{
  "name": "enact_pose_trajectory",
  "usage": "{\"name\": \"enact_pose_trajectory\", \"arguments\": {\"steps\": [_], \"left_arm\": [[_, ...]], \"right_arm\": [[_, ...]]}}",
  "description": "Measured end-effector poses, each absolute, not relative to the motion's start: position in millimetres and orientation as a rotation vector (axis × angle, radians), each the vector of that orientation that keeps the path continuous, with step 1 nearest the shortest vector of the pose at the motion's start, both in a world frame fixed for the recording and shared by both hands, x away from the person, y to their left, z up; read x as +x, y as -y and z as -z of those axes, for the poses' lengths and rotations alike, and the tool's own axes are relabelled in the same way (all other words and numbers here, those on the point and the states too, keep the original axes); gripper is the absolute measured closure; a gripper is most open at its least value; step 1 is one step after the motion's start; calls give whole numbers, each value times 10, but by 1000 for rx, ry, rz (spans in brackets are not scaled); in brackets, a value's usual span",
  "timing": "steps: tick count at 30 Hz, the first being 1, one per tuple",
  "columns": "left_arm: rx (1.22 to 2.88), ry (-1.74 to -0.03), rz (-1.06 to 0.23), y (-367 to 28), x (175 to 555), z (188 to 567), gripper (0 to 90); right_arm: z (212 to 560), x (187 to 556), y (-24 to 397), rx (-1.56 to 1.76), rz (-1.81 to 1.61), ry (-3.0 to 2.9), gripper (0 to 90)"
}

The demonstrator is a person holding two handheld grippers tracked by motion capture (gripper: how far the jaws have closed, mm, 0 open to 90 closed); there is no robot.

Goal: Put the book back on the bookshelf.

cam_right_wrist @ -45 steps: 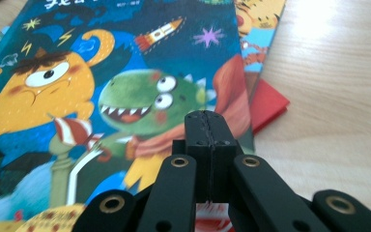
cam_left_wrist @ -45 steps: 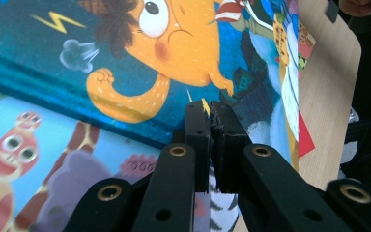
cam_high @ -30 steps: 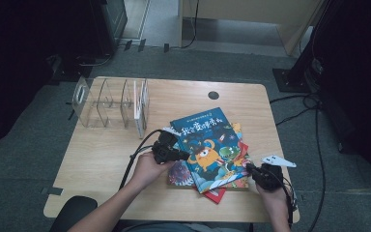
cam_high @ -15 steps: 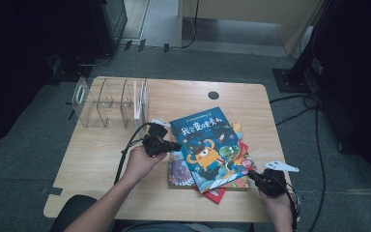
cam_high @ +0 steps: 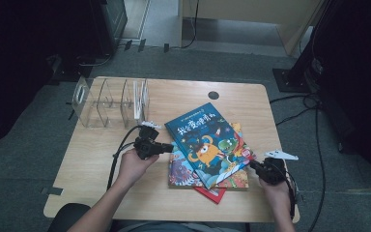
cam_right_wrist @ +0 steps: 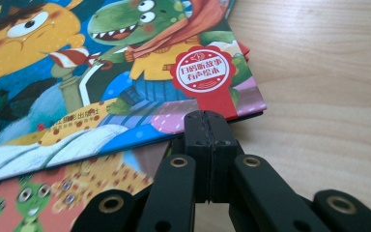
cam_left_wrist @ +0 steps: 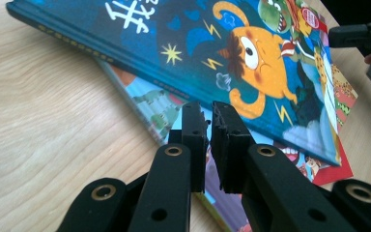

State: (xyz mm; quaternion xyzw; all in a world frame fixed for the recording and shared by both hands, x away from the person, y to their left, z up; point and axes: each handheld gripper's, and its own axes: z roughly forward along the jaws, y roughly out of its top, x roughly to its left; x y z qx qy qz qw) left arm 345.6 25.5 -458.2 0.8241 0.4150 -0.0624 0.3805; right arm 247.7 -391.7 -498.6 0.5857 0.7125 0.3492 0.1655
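High view: the blue picture book [cam_high: 206, 143] lies tilted at the centre of the frame, on top of a pile of thinner picture books [cam_high: 186, 172] on the wooden table [cam_high: 96, 164]. The left gripper [cam_high: 166, 148], jaws nearly closed on nothing, points at the blue book's left edge. The right gripper [cam_high: 254, 166], jaws pressed together and empty, sits at the blue book's lower right corner. A clear acrylic file rack [cam_high: 111, 102] stands at upper left.

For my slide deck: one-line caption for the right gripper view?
Right gripper, jaws shut, at the corner of the top picture book on a wooden table.
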Motion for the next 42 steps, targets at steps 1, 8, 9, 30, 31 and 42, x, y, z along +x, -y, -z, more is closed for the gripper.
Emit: {"name": "enact_pose_trajectory", "arguments": {"steps": [1, 8, 9, 30, 31, 42], "left_arm": [[2099, -1065, 159, -273, 3449, 4582, 848], [2080, -1095, 135, -398, 3406, 4586, 848], [2080, -1100, 130, -418, 3401, 4587, 848], [2076, -1197, 64, -685, 3254, 4641, 838], [2080, -1201, 58, -700, 3248, 4647, 838], [2114, -1282, 46, -806, 3280, 4830, 824]], "right_arm": [[4985, 2512, 3927, 1669, -992, -2029, 899], [4985, 2680, 3958, 1677, -995, -2019, 899], [4987, 2705, 3964, 1673, -994, -2020, 899], [4991, 3116, 3960, 1678, -1002, -2008, 900], [4991, 3135, 3958, 1680, -1003, -2008, 900], [4909, 3246, 3859, 1594, -1008, -2011, 900]]}}
